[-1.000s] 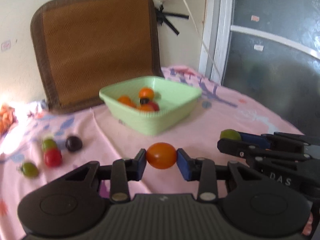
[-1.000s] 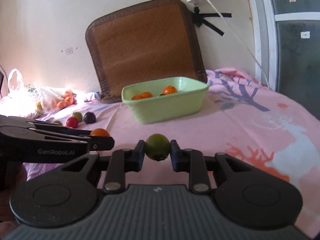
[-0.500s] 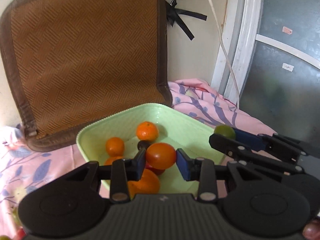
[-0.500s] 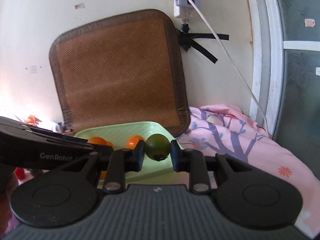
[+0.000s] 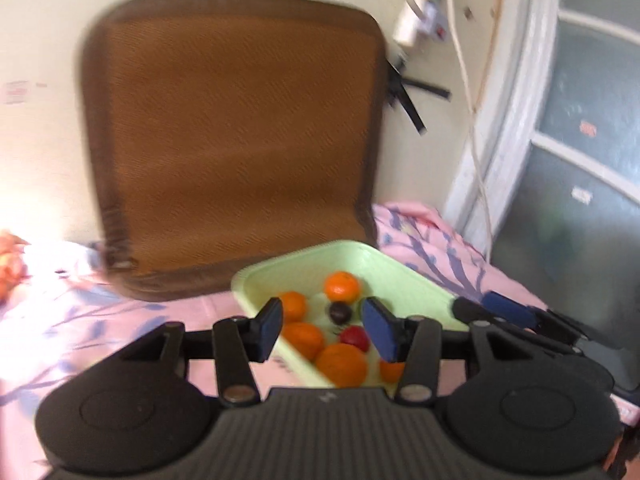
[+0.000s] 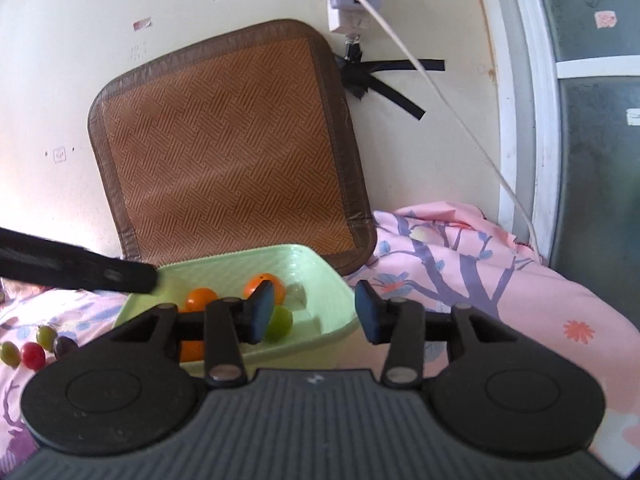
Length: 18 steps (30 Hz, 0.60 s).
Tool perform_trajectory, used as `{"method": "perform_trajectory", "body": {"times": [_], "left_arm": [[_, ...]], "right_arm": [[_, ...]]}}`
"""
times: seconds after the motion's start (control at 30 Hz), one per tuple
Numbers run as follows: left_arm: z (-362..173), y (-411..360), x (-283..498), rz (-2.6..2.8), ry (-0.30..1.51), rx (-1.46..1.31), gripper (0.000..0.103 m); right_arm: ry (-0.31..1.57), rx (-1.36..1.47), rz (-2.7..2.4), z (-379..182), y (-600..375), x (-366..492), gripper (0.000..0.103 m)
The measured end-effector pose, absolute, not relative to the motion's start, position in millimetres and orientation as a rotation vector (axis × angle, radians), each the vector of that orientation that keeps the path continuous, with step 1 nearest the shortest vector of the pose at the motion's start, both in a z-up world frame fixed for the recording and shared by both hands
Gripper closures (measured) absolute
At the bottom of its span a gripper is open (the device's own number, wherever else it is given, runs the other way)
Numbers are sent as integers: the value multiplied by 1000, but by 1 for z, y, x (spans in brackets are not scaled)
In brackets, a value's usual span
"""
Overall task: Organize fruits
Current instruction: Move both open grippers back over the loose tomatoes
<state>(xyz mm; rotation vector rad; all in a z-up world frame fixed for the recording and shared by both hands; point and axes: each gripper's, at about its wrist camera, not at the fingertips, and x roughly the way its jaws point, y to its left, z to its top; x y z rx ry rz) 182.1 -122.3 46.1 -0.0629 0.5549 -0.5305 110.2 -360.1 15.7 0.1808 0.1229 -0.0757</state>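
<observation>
A light green basket on the pink cloth holds several orange fruits, a red one and a dark one. My left gripper is open and empty above the basket's near side. My right gripper is open and empty over the basket's right edge. A green fruit lies in the basket beside the right gripper's left finger. The right gripper's fingers show at the right in the left wrist view.
A brown woven cushion leans on the wall behind the basket. Green, red and dark fruits lie on the cloth at the left. A cable and plug hang on the wall. A glass door stands at the right.
Both grippers have opened. The orange fruit has left the left gripper and the green fruit has left the right gripper; the green fruit now lies in the basket. The left gripper drew back slightly.
</observation>
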Motion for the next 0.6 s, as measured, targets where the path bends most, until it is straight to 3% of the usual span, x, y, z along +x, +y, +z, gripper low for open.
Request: {"method": "perform_trajectory", "body": {"times": [0.3,0.47,0.53,0.6], "left_arm": [[48,18,150,-219,531,-109,57],[22,28,147,-218,577,-115,57],[13,21,147,-235,588,-95,57],[6,15,145,-265,596,-63,52]], "right_arm": [[81,266,41,29,-338,80,61],[170,234,220,32,-289,85,68],[222,220,277,30,-268,96,76],[277,201,305,27,-249,108,76]]}}
